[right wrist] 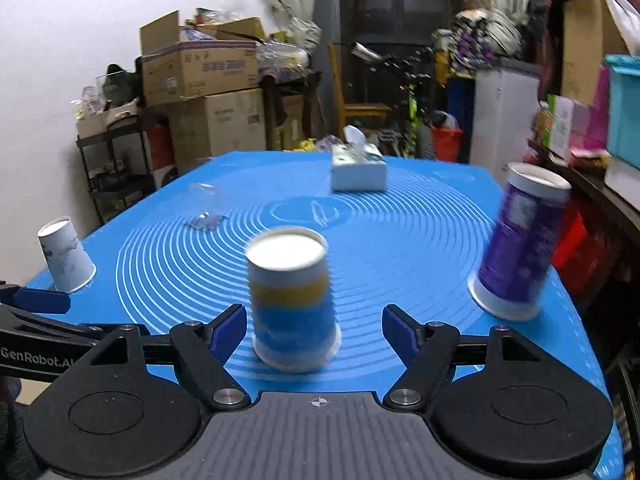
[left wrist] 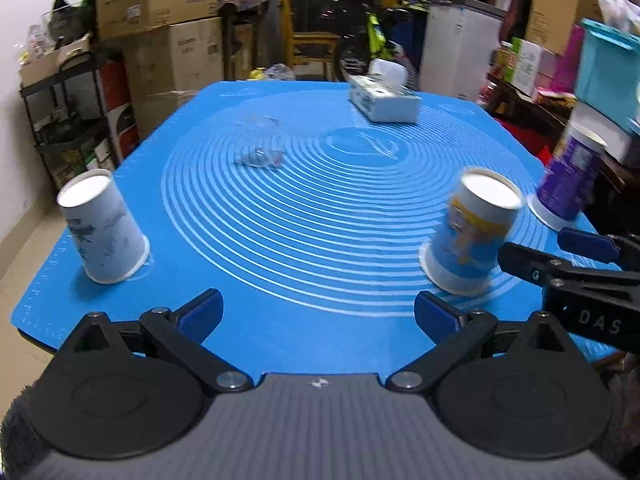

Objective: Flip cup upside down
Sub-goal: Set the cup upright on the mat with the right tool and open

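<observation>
my right gripper (right wrist: pixel 314 330) wide open, empty, straddling blue-yellow cup (right wrist: pixel 292 300); left gripper (left wrist: pixel 318 312) likewise; clipping risks toppling.

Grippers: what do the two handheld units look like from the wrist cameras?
Both match: black linkage arms with silver pivot pins, blue-padded fingers, round black discs beside a grey ribbed body. Right gripper shows the same; the left one's side reads "GenRobot.AI".

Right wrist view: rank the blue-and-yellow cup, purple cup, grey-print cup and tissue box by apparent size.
1. purple cup and blue-and-yellow cup: look alike, both near the camera, so unranked.
2. tissue box, though farthest away.
3. grey-print cup, also farther off.
</observation>
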{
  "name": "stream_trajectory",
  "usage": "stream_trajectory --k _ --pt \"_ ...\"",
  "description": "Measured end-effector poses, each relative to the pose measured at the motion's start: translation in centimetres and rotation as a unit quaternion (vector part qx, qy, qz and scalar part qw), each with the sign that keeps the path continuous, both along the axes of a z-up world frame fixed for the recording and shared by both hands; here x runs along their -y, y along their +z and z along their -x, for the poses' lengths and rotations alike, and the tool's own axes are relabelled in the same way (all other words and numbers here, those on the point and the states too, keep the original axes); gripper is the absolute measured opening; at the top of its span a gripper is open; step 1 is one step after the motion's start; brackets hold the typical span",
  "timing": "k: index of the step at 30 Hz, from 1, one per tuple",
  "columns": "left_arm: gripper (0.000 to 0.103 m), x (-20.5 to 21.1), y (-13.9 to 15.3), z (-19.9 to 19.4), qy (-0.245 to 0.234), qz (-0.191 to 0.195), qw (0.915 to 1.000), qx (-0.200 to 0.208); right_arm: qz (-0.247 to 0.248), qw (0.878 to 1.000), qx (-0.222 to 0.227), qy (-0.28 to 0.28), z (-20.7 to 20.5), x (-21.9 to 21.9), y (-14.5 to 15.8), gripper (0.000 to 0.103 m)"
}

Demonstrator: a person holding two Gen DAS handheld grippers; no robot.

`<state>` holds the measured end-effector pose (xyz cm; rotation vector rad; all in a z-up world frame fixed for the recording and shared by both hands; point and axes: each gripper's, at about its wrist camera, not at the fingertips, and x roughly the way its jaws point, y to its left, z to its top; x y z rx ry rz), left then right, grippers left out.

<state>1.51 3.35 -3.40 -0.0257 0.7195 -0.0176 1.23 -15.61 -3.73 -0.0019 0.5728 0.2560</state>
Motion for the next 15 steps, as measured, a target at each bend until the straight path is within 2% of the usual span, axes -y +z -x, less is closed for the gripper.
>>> stream_trajectory --k 5,15 --pt "0.101 1.7 -0.2 1.0 -0.028 -0.004 0.9996 -0.004 0.025 1.000 -0.003 -0.009 1.7 1.4 0.0 0.081" --pt "0.101 3.9 -0.3 1.7 -0.054 -0.021 0.9983 -0.007 0.027 0.999 -0.014 -0.018 2.8 2.8 -0.3 0.081"
